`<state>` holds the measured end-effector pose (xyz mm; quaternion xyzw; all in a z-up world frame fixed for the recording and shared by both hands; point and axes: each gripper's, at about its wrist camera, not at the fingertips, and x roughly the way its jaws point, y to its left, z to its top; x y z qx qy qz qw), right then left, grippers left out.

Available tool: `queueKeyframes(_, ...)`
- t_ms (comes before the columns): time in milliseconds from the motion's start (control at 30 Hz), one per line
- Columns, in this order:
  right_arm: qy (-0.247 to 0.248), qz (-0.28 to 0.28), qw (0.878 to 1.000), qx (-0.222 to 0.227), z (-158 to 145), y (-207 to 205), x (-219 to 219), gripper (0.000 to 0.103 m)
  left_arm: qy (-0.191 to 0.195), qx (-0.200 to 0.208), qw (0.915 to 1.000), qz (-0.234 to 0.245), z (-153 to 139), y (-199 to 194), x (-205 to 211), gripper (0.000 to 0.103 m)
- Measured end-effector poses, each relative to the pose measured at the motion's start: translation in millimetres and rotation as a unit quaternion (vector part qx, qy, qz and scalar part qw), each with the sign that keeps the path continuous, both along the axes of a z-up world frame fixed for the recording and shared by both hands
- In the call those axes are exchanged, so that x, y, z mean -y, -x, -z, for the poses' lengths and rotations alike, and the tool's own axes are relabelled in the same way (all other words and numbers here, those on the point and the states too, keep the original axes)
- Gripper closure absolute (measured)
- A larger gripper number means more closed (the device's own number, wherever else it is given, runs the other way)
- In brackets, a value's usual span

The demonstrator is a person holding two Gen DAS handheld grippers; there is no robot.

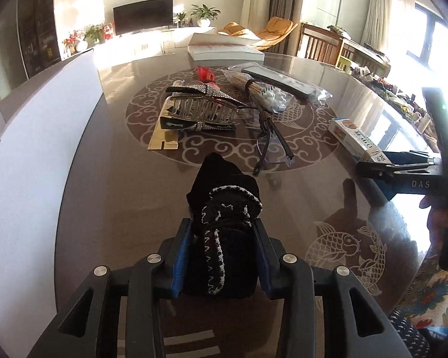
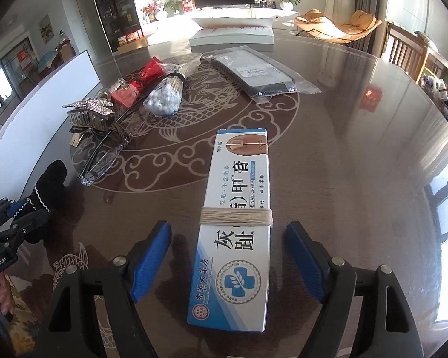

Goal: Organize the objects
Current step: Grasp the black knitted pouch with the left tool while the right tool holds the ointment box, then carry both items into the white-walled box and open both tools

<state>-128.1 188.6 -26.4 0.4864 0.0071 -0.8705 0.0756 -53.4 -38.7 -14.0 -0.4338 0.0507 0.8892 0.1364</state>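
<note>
Nail cream box point(image 2: 234, 223) lies dead ahead between the wide right claw point(image 2: 231, 258), long axis running straight away from it

Right claw's blue pads stand clear of both long sides of the box, which rests flat on the bench point(image 2: 358, 155), string wrapped round its middle; the left claw point(image 1: 221, 256) is clamped on a black pouch point(image 1: 224, 208) off to the left, so the right hand is plainly the nearer one, and I reckon closing across the box's narrow width is what counts

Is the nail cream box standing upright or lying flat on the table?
Lying flat: the nail cream box rests on its broad side on the table, printed face up.
</note>
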Motion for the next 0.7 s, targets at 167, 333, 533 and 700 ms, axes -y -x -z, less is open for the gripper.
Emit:
queueKeyframes(167, -0.043, -0.017, 0.999, 0.025, -2, 19, 9, 0.059, 0.013, -0.007, 0.9999, 0.0, 7, 6, -1, 0.052)
queueKeyframes(333, 0.009, -0.007, 0.999, 0.047, -7, 5, -5, 0.059, -0.043, -0.014, 0.9986, -0.027, 1, 4, 20, 0.072)
queueKeyframes(533, 0.071, -0.03, 0.997, 0.03, -41, -13, 12, 0.059, -0.134, -0.034, 0.9883, -0.065, -40, -26, 49, 0.072)
queueKeyframes(700, 0.134, -0.091, 0.987, -0.017, -101, -2, 88, 0.059, -0.156, -0.078, 0.979, -0.106, -91, -47, 101, 0.072)
